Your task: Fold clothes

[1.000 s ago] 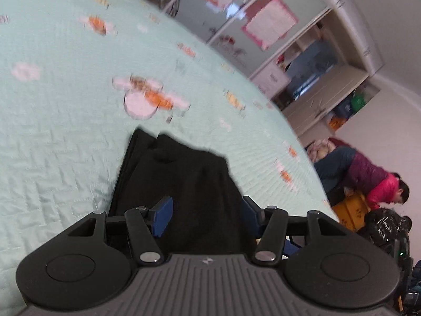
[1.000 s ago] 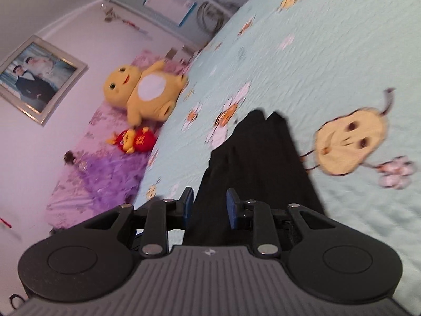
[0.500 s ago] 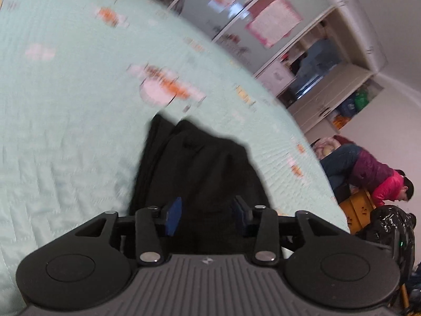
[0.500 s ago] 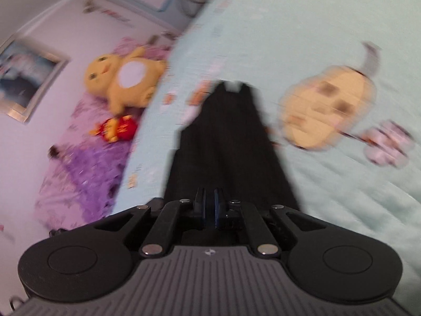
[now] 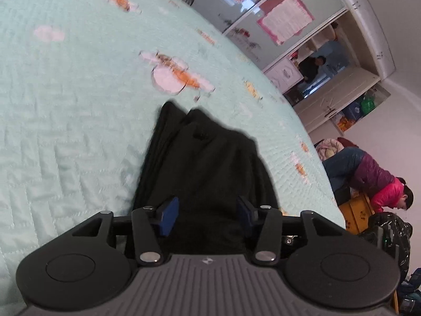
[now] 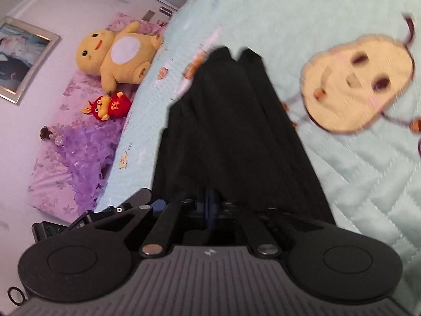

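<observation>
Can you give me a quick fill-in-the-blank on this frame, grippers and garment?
1. The garment lying on the mint quilt is ___ in colour.
2. The left gripper has its jaws ___, with cloth between the blue pads.
3. The right gripper is ___ on the garment's near edge.
4. The big plush toy beside the bed is ___.

Missing words: black; open; shut; yellow

Both wrist cameras look low and close along the bed (image 5: pixel 65 105) — sharing the black garment (image 5: pixel 210 163) (image 6: pixel 231 121) between them.

Black garment (image 5: pixel 208 168) on mint quilt (image 5: pixel 65 100) with orange-white cartoon prints.
</observation>
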The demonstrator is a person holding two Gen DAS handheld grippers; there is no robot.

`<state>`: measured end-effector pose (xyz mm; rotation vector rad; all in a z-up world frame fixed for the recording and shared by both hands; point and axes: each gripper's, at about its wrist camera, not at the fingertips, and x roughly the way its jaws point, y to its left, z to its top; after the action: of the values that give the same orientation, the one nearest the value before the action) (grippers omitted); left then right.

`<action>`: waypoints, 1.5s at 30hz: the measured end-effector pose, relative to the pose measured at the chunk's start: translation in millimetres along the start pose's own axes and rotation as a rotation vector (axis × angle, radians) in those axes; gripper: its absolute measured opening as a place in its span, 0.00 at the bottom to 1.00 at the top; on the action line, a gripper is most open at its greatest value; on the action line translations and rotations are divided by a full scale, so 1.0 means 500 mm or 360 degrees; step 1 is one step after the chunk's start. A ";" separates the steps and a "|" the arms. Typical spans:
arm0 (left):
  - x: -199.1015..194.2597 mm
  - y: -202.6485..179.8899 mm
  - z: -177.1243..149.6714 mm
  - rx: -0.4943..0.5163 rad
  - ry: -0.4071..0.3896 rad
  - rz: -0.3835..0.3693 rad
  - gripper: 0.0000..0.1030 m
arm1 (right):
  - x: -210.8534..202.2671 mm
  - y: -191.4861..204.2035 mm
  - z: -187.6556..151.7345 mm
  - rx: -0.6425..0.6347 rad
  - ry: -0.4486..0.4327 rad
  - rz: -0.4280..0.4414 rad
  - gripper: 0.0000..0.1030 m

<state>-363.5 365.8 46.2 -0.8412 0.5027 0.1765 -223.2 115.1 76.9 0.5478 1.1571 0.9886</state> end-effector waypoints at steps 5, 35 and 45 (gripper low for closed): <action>0.020 -0.013 0.026 0.0085 -0.0043 -0.0027 0.55 | 0.022 0.040 0.037 -0.0047 -0.0010 0.0117 0.07; 0.060 -0.010 0.103 0.0059 -0.0108 0.0072 0.56 | 0.046 0.034 0.176 0.0036 -0.0189 0.0062 0.07; 0.231 0.011 0.116 0.0282 0.0033 0.0153 0.57 | 0.114 -0.031 0.223 0.0044 -0.0176 -0.0084 0.00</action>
<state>-244.3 407.9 18.1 -0.6472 0.5700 0.2087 -109.6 170.0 74.6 0.5838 1.0825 0.8874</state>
